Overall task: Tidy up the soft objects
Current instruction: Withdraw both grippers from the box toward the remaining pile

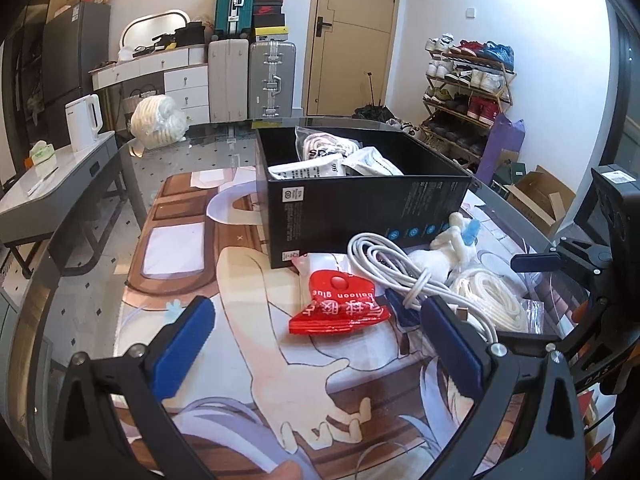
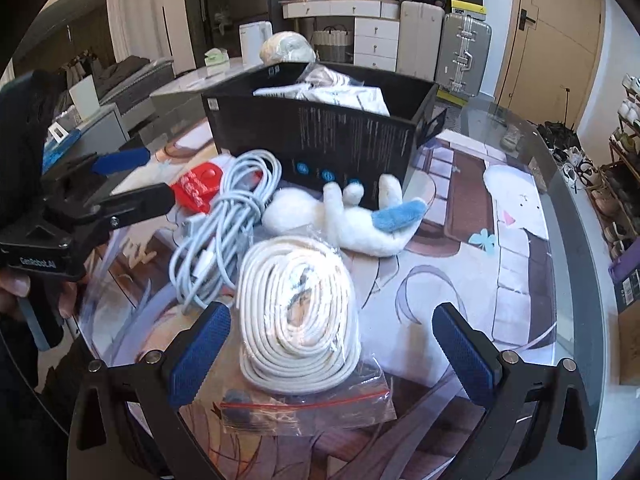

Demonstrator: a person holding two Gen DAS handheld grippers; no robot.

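The left gripper (image 1: 316,328) stands wide apart and empty, with the red balloon glue packet (image 1: 339,305) lying between and just ahead of its fingertips. The right gripper (image 2: 332,344) is also spread wide, holding nothing; the bagged coil of white rope (image 2: 300,312) sits between its pads. Beyond it lie a white charging cable (image 2: 224,232), a white plush toy (image 2: 352,220) and the black box (image 2: 320,136).

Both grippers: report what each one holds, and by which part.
Nothing is held. The left gripper is open around the red packet; the right gripper is open around the bagged rope coil.
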